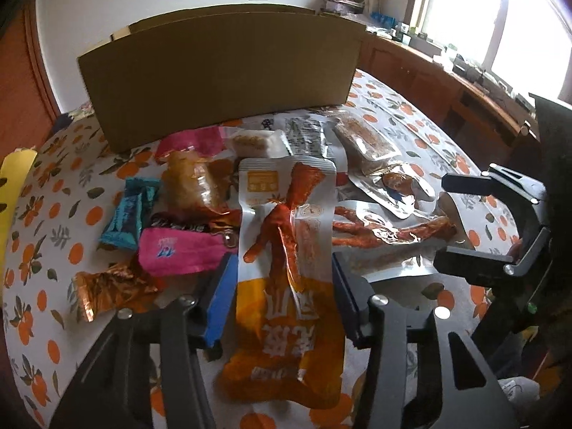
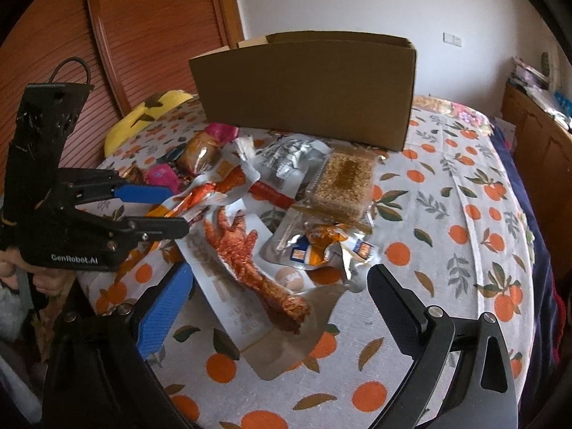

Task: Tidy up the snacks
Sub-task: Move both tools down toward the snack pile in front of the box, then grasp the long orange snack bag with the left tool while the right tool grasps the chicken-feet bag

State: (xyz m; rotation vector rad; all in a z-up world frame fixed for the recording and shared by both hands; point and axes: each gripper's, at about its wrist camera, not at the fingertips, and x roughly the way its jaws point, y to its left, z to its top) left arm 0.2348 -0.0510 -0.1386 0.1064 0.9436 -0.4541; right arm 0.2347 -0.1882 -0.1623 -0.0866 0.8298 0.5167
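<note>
While both wrist views face the same pile of snacks, the left gripper (image 1: 284, 286) sits low over the orange-print tablecloth (image 1: 46, 243) with its jaws set around an orange-and-white chicken-foot packet (image 1: 286, 250). The blue pads (image 1: 218, 307) flank the packet's two long edges. Whether they press it or only bracket it cannot be told from either view. In the right wrist view the left gripper (image 2: 175, 207) appears at the left, and the same packet (image 2: 211, 193) runs out from between its fingers toward the pile.

The right gripper (image 2: 282, 300) hovers with its jaws wide apart and nothing between them. Below it lies a clear packet holding a red chicken foot (image 2: 257, 268), flat on the cloth at the near edge of the pile.

The cardboard box (image 1: 221, 78) stands upright at the far side, just behind the snacks. Its inside is not visible.

Other snacks in the left wrist view:
- pink wrapper (image 1: 178, 254), just left of the held packet
- teal bar (image 1: 128, 211), farther left
- copper foil wrapper (image 1: 107, 289), near left
- sesame brittle pack (image 1: 368, 139), far right of the pile

A yellow cushion (image 2: 143, 114) rests at the far left edge.
</note>
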